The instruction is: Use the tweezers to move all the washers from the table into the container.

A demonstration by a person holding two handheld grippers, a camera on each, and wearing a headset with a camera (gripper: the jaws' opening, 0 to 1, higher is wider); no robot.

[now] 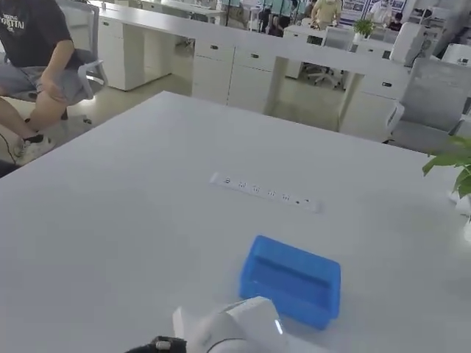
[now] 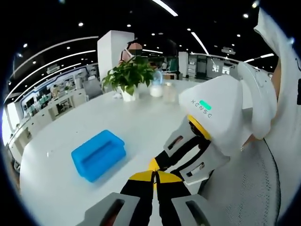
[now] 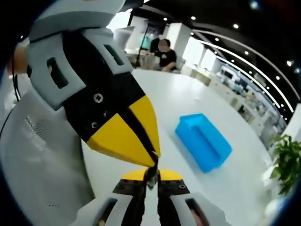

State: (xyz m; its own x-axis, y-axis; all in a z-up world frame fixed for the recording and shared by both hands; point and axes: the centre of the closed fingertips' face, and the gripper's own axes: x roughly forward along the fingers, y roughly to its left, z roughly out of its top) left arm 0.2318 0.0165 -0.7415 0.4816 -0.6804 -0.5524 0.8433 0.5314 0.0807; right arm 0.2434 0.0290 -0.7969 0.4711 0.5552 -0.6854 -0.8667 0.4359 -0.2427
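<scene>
Resting on the table [image 1: 110,220], the blue container [image 1: 291,279] is seen open-topped, just ahead of the grippers. The left gripper [image 2: 155,175] and right gripper [image 3: 151,178] are held tip to tip, each with its jaws pressed together. A small dark bit at the right tips cannot be identified. Where the washers lie cannot be told. They are judged thin, hard, light and slippery, so a pinch across the rim, with one tip of the tweezers through the hole, is advised.

The white cover [image 2: 214,110] of the right gripper [image 2: 154,165] has grey letters that look like "XENSE". Past the bench's [image 1: 110,220] far left corner, a black shirt [image 1: 29,26] has white letters, too blurry to read.
</scene>
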